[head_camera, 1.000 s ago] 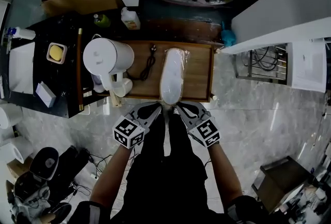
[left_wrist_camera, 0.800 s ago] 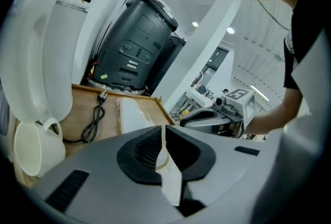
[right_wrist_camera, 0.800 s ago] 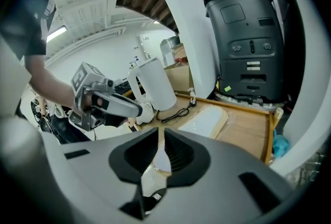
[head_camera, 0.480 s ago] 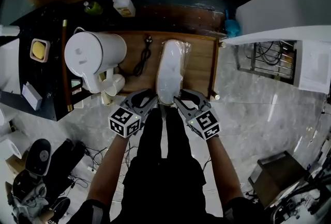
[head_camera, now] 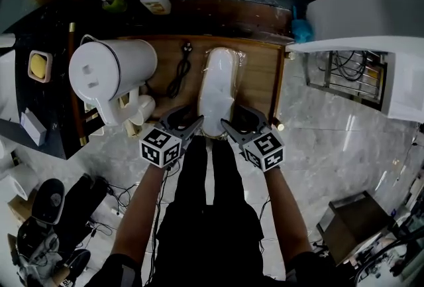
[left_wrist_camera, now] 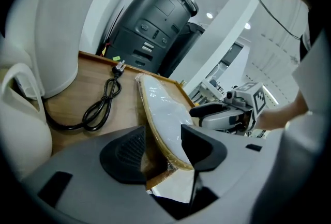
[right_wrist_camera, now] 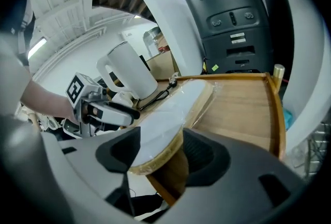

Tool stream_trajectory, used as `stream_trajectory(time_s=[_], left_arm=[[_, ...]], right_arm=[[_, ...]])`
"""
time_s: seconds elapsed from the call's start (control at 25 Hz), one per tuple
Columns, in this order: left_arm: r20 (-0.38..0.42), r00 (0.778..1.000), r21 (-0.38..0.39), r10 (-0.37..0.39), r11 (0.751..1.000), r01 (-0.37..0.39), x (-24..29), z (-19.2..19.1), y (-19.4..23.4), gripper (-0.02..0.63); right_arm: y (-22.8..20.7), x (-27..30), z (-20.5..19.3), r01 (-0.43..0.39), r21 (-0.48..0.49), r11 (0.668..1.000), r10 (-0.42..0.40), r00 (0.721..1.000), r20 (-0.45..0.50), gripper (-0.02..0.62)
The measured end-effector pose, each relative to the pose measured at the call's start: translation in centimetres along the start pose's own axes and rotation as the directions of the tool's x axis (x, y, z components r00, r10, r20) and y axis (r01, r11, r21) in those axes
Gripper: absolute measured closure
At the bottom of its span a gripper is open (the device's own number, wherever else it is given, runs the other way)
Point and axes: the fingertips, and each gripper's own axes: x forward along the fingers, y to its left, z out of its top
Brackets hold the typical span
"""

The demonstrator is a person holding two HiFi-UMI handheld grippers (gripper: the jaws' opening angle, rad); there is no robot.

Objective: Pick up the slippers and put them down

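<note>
Jaws of the left gripper [left_wrist_camera: 163, 148] stand apart, with the heel end of the plastic-wrapped slippers [head_camera: 217, 90] between the two pads. No firm clamp is evident. Jaws of the right gripper [right_wrist_camera: 160, 150] are likewise apart and bracket the same heel from the opposite side, with the front edge of the wooden surface [head_camera: 258, 80] showing just under the sole. Over the last second both grippers have advanced from short of the heel to flanking it. The slippers have not shifted: they lie flat along the surface, toe pointing away from the person, beside the black cord [head_camera: 177, 73] and the white kettle [head_camera: 109, 73]. The approach therefore appears complete, and closing on the heel is the step in hand. The lift and the put-down have not yet been done.
</note>
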Motion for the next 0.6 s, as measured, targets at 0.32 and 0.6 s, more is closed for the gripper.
stream_trajectory(time_s=[0.32,0.6], left_arm=[[-0.035,0.999,0.003,-0.001,1.0,0.001,1.3,-0.4,0.6,0.387],[-0.081,0.996,0.01,0.022,1.0,-0.021,1.8,-0.8,0.8,0.387]], right_arm=[[-0.8,1.2,-0.4,-0.01,0.032,0.999,0.011,0.999,-0.042,0.339],[-1.0,1.7,-1.0,-0.002,0.055,0.999,0.005,0.998,-0.068,0.339]])
